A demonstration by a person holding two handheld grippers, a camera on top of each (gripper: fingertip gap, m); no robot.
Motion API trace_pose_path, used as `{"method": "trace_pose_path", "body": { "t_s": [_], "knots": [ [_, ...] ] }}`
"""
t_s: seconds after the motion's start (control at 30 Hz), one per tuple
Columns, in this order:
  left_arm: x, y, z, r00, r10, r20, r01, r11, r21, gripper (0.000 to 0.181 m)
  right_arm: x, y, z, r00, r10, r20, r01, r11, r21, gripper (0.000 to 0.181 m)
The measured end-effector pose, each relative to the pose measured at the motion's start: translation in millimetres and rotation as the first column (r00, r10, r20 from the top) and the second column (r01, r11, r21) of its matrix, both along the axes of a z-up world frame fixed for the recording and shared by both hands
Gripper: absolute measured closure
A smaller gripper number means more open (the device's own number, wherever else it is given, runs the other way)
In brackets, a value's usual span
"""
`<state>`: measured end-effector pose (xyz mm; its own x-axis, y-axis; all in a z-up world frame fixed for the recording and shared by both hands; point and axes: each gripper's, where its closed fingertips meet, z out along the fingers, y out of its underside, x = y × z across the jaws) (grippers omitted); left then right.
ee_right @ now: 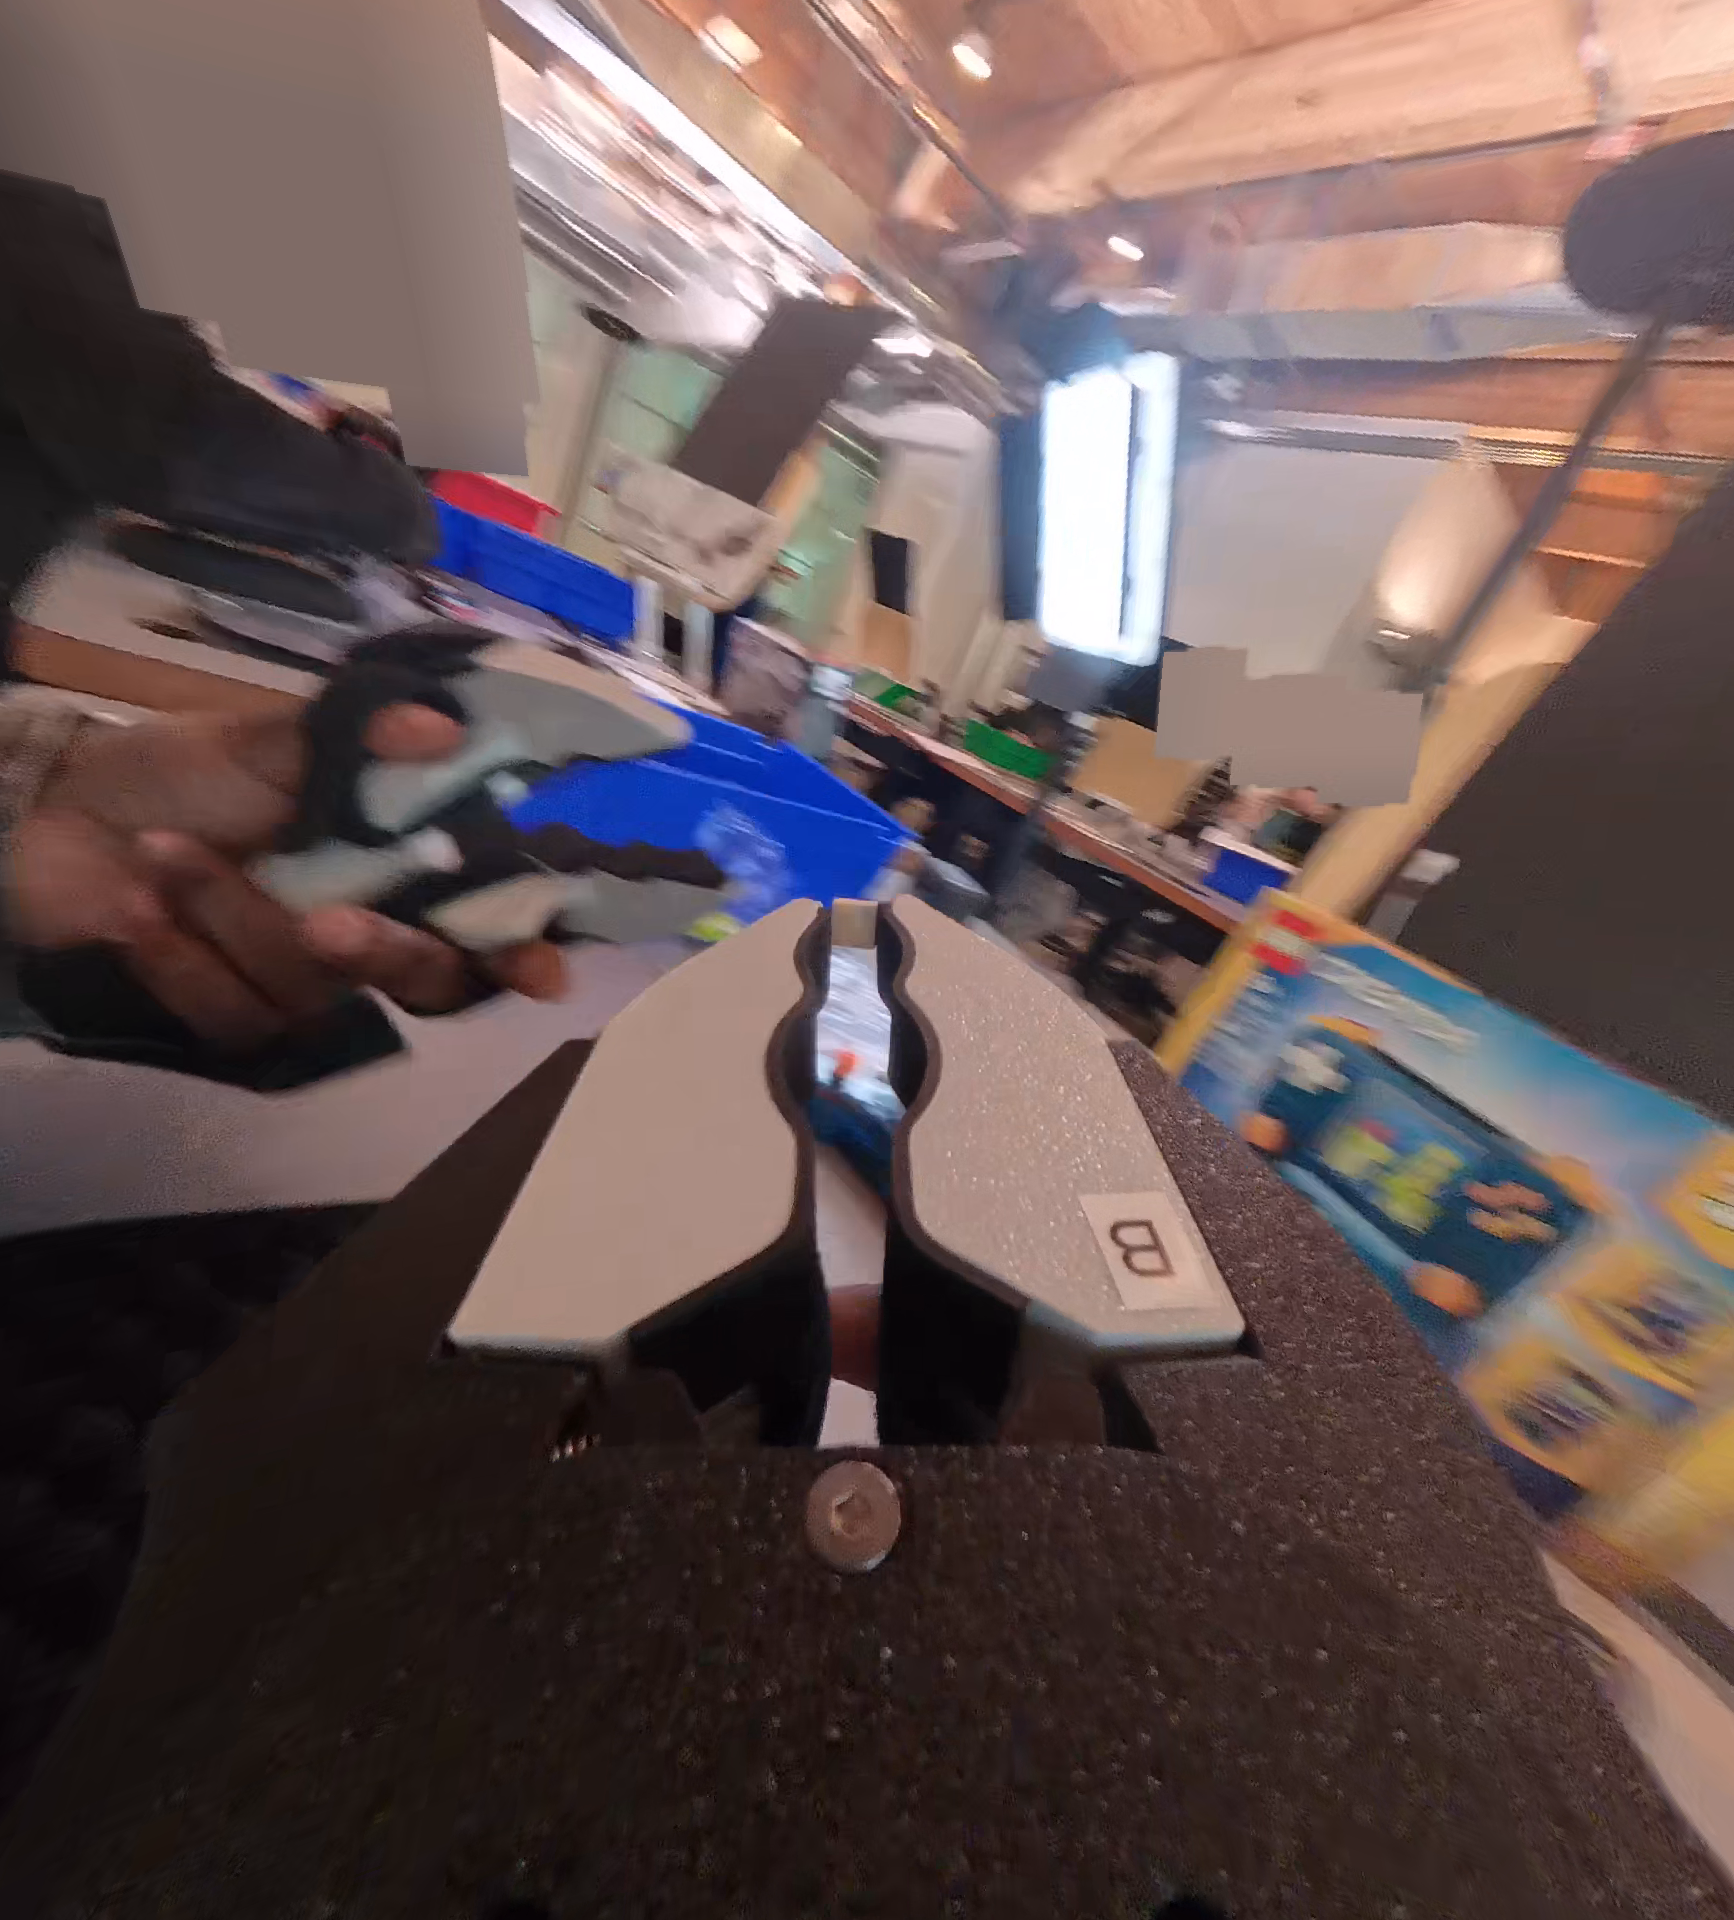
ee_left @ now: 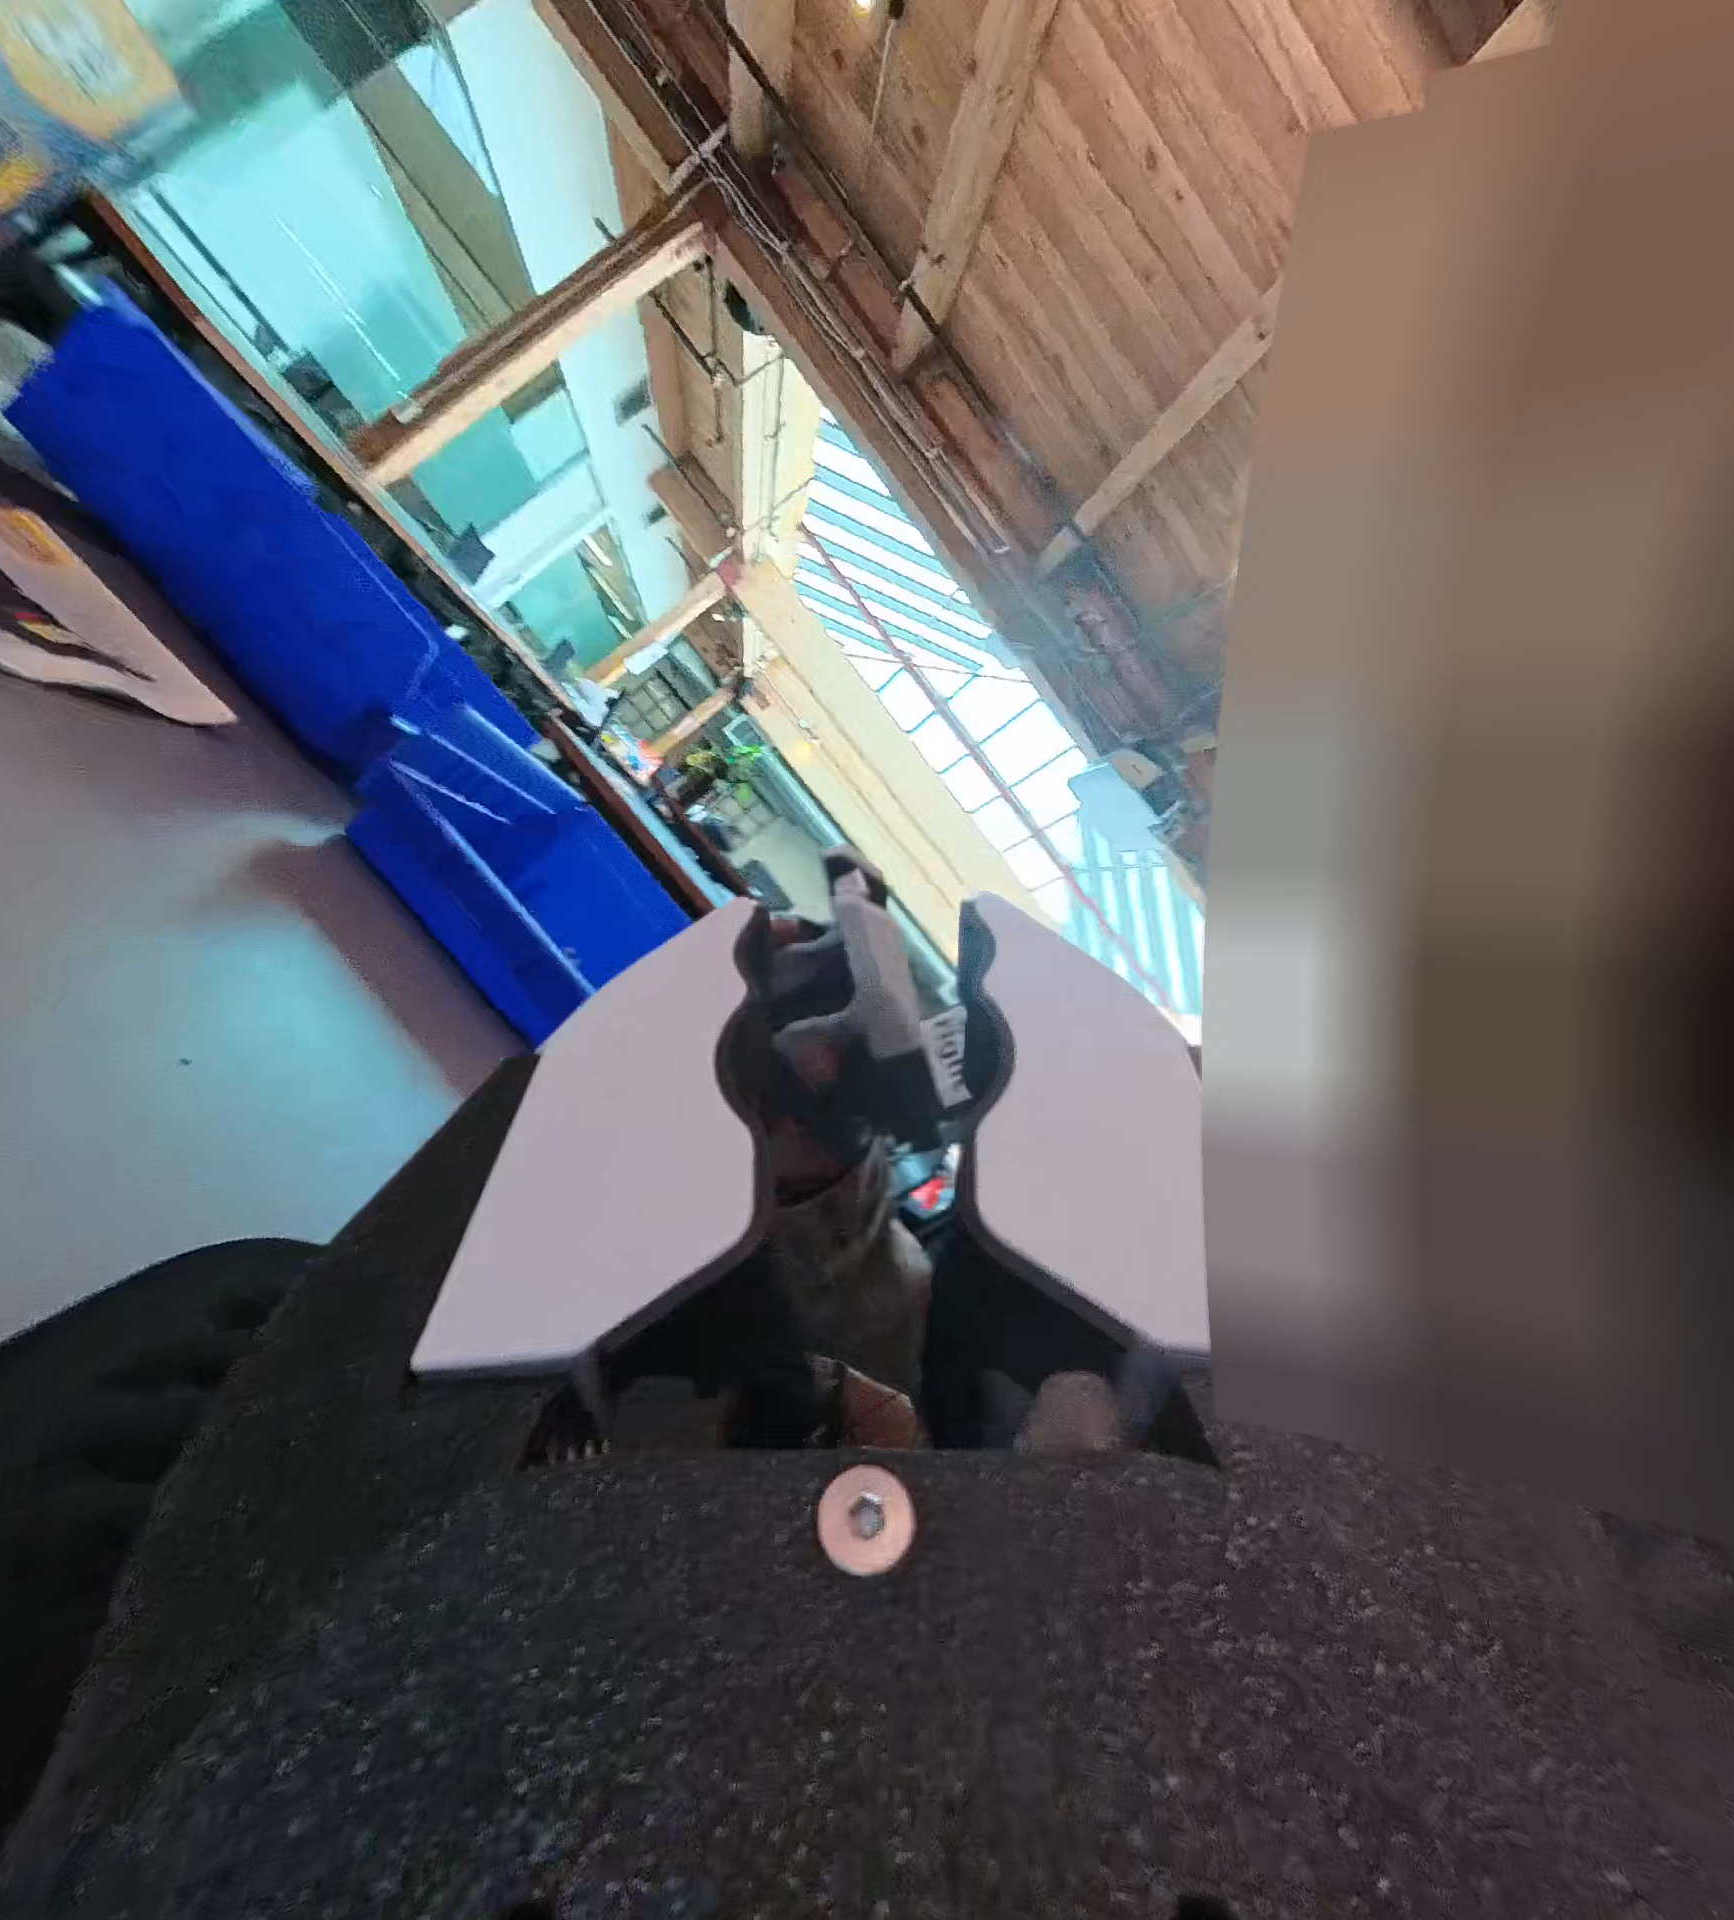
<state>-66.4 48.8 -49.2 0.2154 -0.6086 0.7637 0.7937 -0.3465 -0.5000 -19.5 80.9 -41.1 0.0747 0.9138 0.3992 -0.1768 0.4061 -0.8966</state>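
My left gripper [ee_left: 863, 914] is open and empty, tilted up toward the ceiling above the white table [ee_left: 115, 987]. Through its gap I see the right gripper [ee_left: 873, 987] a little farther off. My right gripper [ee_right: 852, 920] is nearly closed, shut on a small light grey piece [ee_right: 855, 923] at its fingertips; I cannot tell what kind of piece it is. In the right wrist view the left gripper [ee_right: 634, 821] shows at the left, held by a person's hand [ee_right: 167, 894], jaws apart, above the table [ee_right: 167, 1122].
Blue bins [ee_left: 250, 540] stand along the table's far side, and one shows in the right wrist view [ee_right: 738, 800]. A colourful toy-set box [ee_right: 1465, 1195] lies to the right. A black stand with a round head [ee_right: 1704, 229] rises at the far right. More tables stand behind.
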Motion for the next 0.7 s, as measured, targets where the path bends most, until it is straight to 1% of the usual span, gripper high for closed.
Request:
{"method": "trace_pose_path", "body": {
  "t_s": [0.03,0.07,0.1,0.13,0.2,0.23,0.27,0.3,0.33,0.37,0.4,0.43,0.47,0.53,0.6,0.63,0.67,0.7],
  "knots": [
    [-7.0,1.1,-3.6,0.994,0.064,-0.089,-0.064,0.998,-0.005,0.145,13.9,19.1,6.8,0.995,-0.098,0.009,0.097,0.995,0.025,0.173],
    [-15.4,2.7,-9.1,0.971,0.133,-0.2,-0.139,0.99,-0.015,0.141,32.8,42.6,16.0,0.975,-0.22,0.015,0.219,0.974,0.054,0.174],
    [-25.1,3.8,-15.2,0.928,0.199,-0.316,-0.215,0.976,-0.018,0.137,57.2,68.9,27.6,0.934,-0.358,0.011,0.356,0.931,0.085,0.174],
    [-35.7,4.0,-20.3,0.871,0.253,-0.422,-0.284,0.959,-0.011,0.134,85.8,94.8,40.2,0.87,-0.493,0.002,0.49,0.864,0.114,0.173],
    [-57.3,2.1,-27.6,0.742,0.334,-0.581,-0.399,0.917,0.018,0.132,146.8,139.8,61.2,0.695,-0.719,-0.007,0.711,0.686,0.155,0.174],
    [-67.7,0.8,-30.5,0.683,0.363,-0.634,-0.445,0.895,0.033,0.131,173.9,159.3,64.4,0.601,-0.799,0.017,0.786,0.594,0.173,0.173],
    [-76.7,-0.6,-32.7,0.631,0.385,-0.673,-0.482,0.875,0.049,0.129,195.8,177.9,59.1,0.517,-0.852,0.079,0.833,0.522,0.182,0.173],
    [-84.0,-2.0,-34.6,0.588,0.402,-0.702,-0.51,0.858,0.064,0.127,211.5,195.2,41.6,0.452,-0.866,0.212,0.855,0.489,0.174,0.17],
    [-89.4,-3.5,-36.5,0.556,0.412,-0.722,-0.531,0.844,0.073,0.127,222.7,207.9,14.3,0.4,-0.828,0.394,0.863,0.485,0.143,0.151],
    [-93.0,-4.9,-38.2,0.533,0.418,-0.735,-0.547,0.833,0.077,0.127,234.9,217.2,-10.0,0.334,-0.775,0.537,0.886,0.452,0.102,0.117],
    [-95.4,-5.9,-39.5,0.517,0.422,-0.744,-0.56,0.825,0.079,0.125,246.0,223.9,-25.2,0.27,-0.744,0.611,0.913,0.4,0.084,0.101],
    [-97.1,-7.0,-40.9,0.502,0.426,-0.753,-0.569,0.818,0.083,0.125,251.7,227.5,-31.5,0.241,-0.744,0.623,0.922,0.377,0.093,0.1],
    [-98.7,-7.9,-43.0,0.485,0.426,-0.764,-0.579,0.811,0.085,0.125,251.2,228.5,-30.7,0.251,-0.765,0.593,0.918,0.382,0.106,0.105],
    [-102.9,-10.1,-49.1,0.432,0.412,-0.802,-0.598,0.797,0.087,0.124,244.6,225.9,-25.2,0.298,-0.8,0.521,0.905,0.411,0.113,0.113],
    [-108.1,-13.2,-56.2,0.354,0.385,-0.852,-0.613,0.784,0.1,0.127,236.9,222.5,-20.1,0.335,-0.815,0.473,0.9,0.426,0.095,0.114],
    [-111.3,-14.7,-59.8,0.309,0.373,-0.875,-0.621,0.776,0.111,0.13,226.4,218.2,-17.3,0.382,-0.808,0.449,0.885,0.459,0.072,0.115],
    [-113.4,-16.2,-63.7,0.265,0.357,-0.896,-0.621,0.774,0.125,0.136,210.2,211.0,-15.3,0.452,-0.783,0.427,0.854,0.519,0.047,0.117],
    [-116.5,-17.5,-68.5,0.218,0.338,-0.916,-0.625,0.769,0.135,0.136,190.1,201.3,-15.2,0.532,-0.739,0.413,0.806,0.592,0.022,0.12]
  ]
}}
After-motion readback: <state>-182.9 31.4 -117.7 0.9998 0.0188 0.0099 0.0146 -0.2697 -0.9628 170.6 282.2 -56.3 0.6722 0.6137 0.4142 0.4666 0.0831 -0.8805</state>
